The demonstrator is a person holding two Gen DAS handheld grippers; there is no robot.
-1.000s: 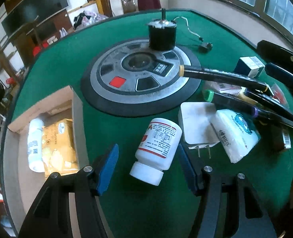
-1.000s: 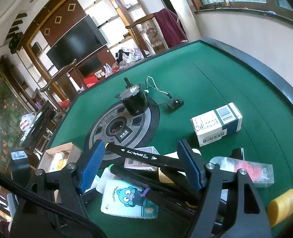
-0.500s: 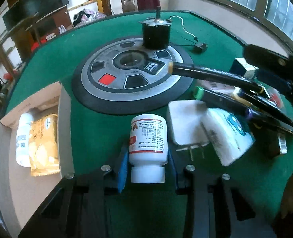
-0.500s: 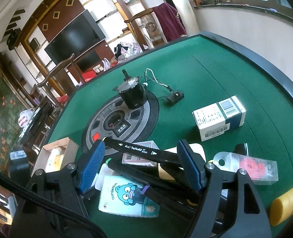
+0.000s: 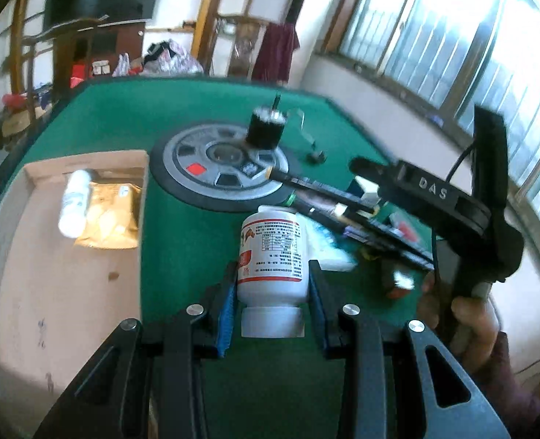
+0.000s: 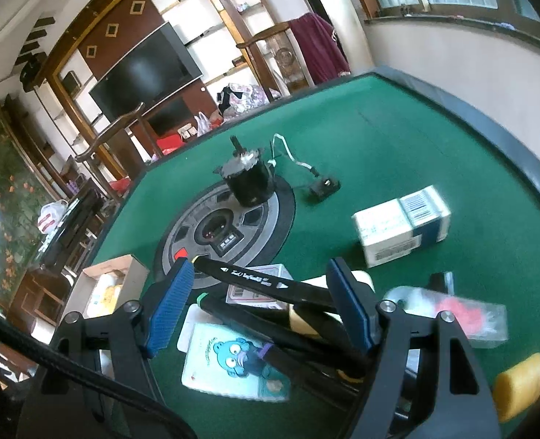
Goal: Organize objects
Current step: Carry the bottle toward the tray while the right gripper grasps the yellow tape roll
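Slippage is the risk: left gripper (image 5: 270, 289) clamps the white pill bottle (image 5: 271, 252) low near its cap, above the felt, cardboard box (image 5: 65, 256) at nine o'clock. Right gripper (image 6: 259, 303) hangs wide over black pens (image 6: 270, 285), holding nothing.

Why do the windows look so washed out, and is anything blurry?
Left wrist view: windows blown out by daylight, background smeared, while the white bottle in the left tool stays sharp. Right wrist view: evenly lit; the boxed carton slightly blurred; edges curved by fisheye.
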